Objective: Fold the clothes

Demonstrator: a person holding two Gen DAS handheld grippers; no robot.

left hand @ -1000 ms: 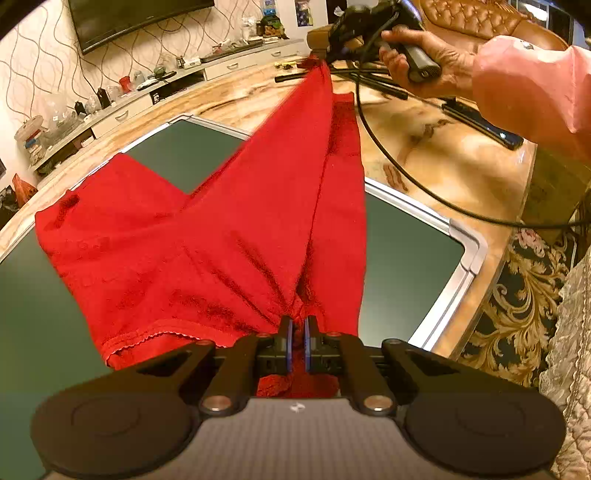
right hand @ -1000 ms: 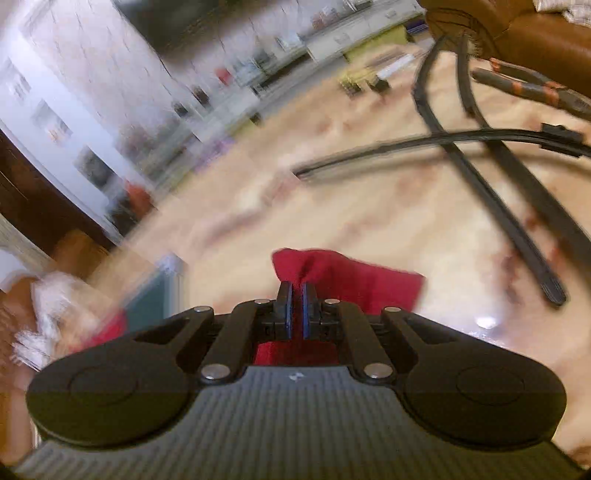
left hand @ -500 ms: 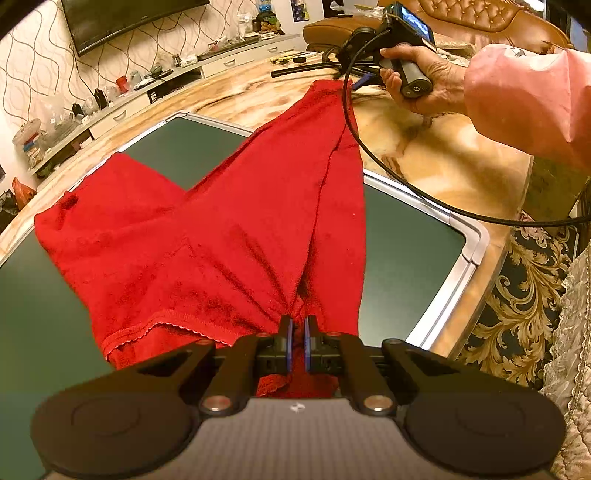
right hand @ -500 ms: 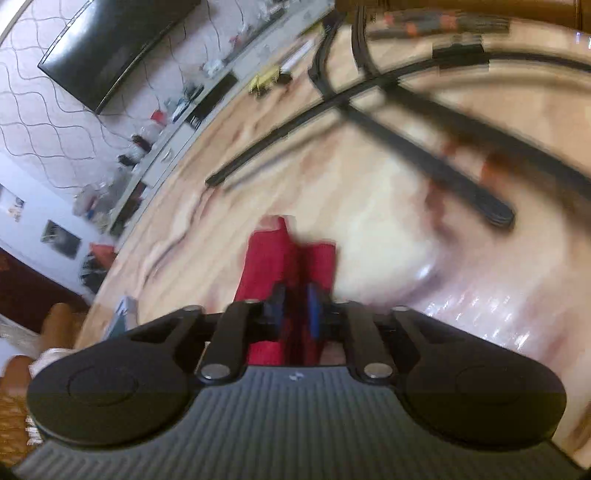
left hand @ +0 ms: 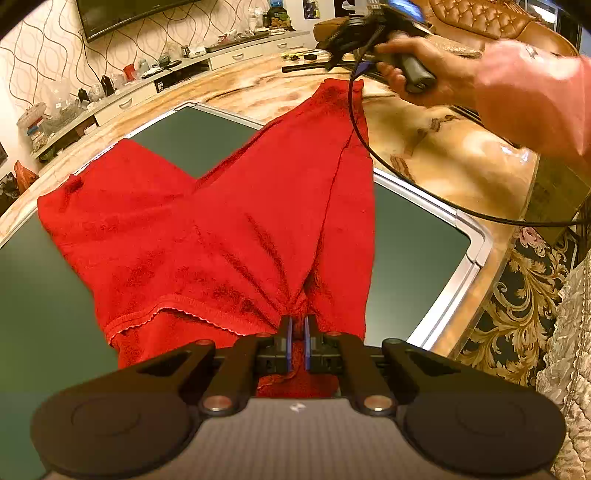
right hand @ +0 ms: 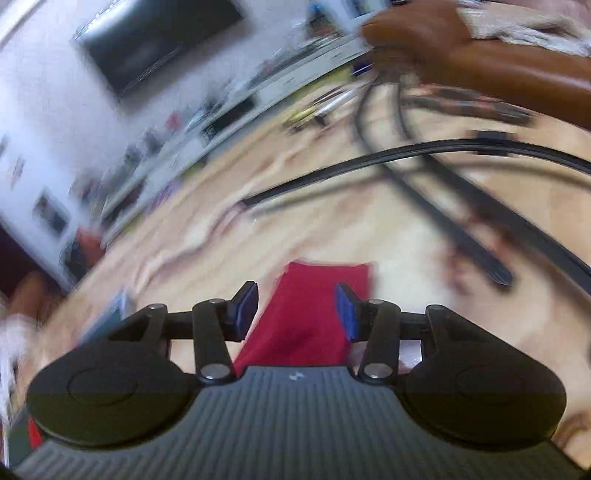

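Note:
A red knitted garment (left hand: 236,221) lies spread over the dark green mat (left hand: 413,236), one long end reaching onto the marble table. My left gripper (left hand: 296,332) is shut on a bunched fold at its near hem. In the right wrist view the far end of the red garment (right hand: 314,314) lies flat on the table between the blue pads (right hand: 345,310), which stand apart and do not touch it; the right gripper (right hand: 295,306) has its jaws opening. The left wrist view shows the right gripper (left hand: 334,37) held by a hand (left hand: 424,62) just above that far end.
Several long black strips (right hand: 369,166) and a cable (left hand: 406,177) lie across the marble table (left hand: 461,147) beyond the cloth. The mat's silver frame (left hand: 476,240) sits near the table edge at right. A brown sofa (left hand: 491,18) and a TV shelf (left hand: 221,55) stand behind.
The right gripper's jaws have gone from shut on the garment's far end to apart, and that end now lies flat on the table. The left gripper has kept still with its grip.

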